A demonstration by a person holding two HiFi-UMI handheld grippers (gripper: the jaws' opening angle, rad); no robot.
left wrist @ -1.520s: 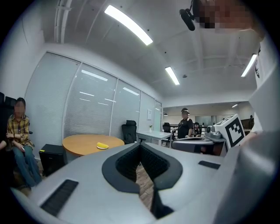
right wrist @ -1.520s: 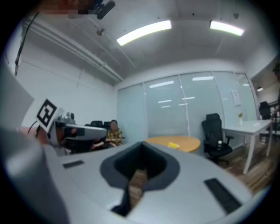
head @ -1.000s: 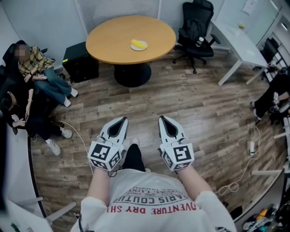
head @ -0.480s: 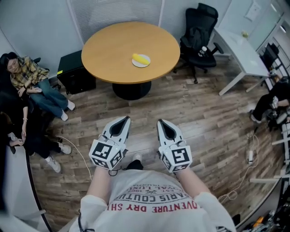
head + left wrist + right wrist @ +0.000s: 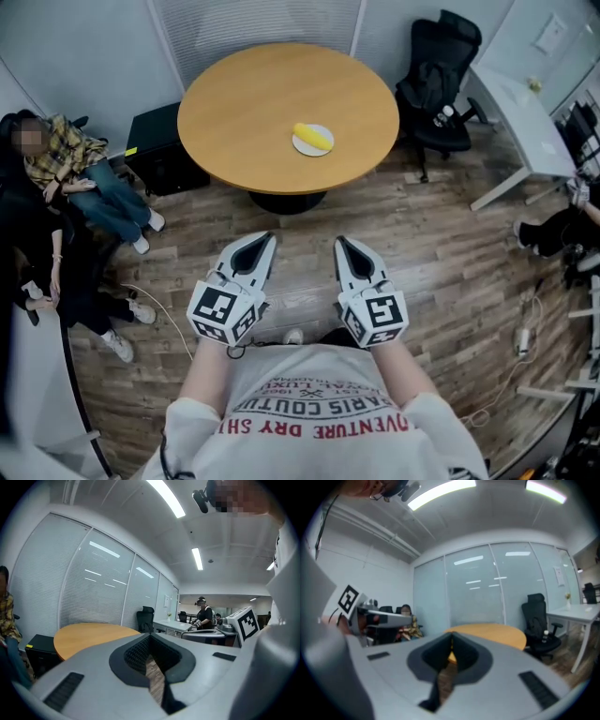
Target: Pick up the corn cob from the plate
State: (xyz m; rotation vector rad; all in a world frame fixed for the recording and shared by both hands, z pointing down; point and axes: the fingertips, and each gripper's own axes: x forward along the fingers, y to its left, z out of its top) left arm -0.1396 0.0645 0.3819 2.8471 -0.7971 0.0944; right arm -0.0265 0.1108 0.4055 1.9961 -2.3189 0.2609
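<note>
A yellow corn cob [image 5: 313,137] lies on a small white plate [image 5: 305,146] on the round wooden table [image 5: 234,112] in the head view. My left gripper [image 5: 265,239] and right gripper [image 5: 341,243] are held side by side over the wood floor, well short of the table, both shut with nothing between the jaws. In the left gripper view only the table [image 5: 89,637] shows past the shut left gripper [image 5: 149,634]. Past the shut right gripper [image 5: 451,637], the right gripper view shows the table [image 5: 497,633]. The corn and plate are not seen in either gripper view.
A black office chair [image 5: 441,70] stands right of the table and a black box [image 5: 159,136] left of it. A white desk [image 5: 520,117] is at far right. A person [image 5: 80,173] sits at left. Cables [image 5: 525,328] trail on the floor at right.
The table with the plate has come closer and shifted right in the head view. Both grippers stay shut and side by side in front of the body.
</note>
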